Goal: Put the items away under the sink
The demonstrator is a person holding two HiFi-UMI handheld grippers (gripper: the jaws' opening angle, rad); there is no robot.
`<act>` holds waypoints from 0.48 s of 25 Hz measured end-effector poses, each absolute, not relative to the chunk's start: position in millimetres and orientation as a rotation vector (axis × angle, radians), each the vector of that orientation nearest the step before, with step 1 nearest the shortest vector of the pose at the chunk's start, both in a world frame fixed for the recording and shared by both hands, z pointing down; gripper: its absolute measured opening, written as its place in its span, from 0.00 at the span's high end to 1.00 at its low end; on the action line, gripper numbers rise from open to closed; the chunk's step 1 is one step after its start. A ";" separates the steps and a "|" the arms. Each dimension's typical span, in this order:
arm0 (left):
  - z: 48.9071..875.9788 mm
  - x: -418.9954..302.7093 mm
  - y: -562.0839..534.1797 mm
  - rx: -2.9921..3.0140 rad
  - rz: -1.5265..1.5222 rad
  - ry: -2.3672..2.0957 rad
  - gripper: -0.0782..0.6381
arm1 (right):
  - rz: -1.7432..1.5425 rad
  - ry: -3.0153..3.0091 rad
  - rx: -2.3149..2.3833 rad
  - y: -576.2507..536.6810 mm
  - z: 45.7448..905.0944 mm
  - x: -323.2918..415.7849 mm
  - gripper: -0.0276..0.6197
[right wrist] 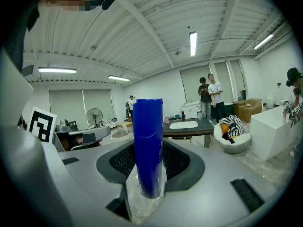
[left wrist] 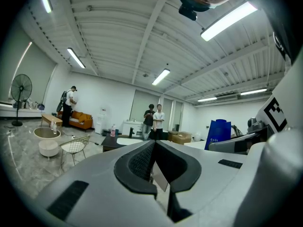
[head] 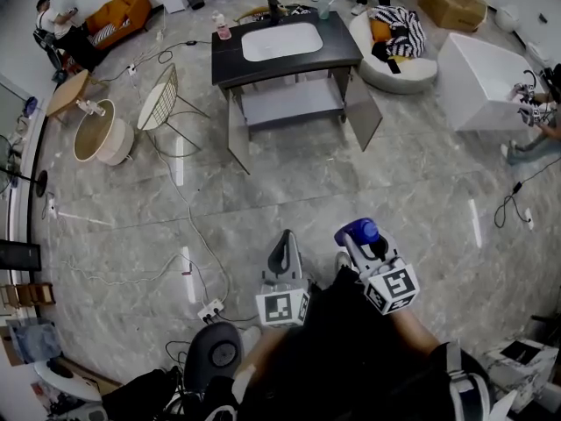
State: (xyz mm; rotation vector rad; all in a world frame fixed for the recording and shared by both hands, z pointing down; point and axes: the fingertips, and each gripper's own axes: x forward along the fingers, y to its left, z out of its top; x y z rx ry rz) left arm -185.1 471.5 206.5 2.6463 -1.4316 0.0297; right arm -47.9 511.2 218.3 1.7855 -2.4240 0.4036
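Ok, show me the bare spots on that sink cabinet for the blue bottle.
The shelf under the basin, between the two open doors, looks bare. The countertop strip right of the basin is free too. Crowded: the back left corner holds a pink bottle, the back edge the faucet.

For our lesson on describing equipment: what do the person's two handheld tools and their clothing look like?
The left tool and right tool are grey moulded shells with rounded jaws, lined with black ribbed pads. Each carries a white cube printed with black square markers. The person wears dark clothing.
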 end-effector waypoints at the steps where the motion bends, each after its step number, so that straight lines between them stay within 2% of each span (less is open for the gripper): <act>1: 206.5 -188.7 470.6 2.642 0.018 -1.431 0.87 | 0.397 -2.423 1.791 509.6 218.5 -51.0 0.72; 12: 219.3 -188.5 441.4 2.643 0.029 -1.409 0.87 | 0.395 -2.426 1.803 473.6 225.3 -55.9 0.72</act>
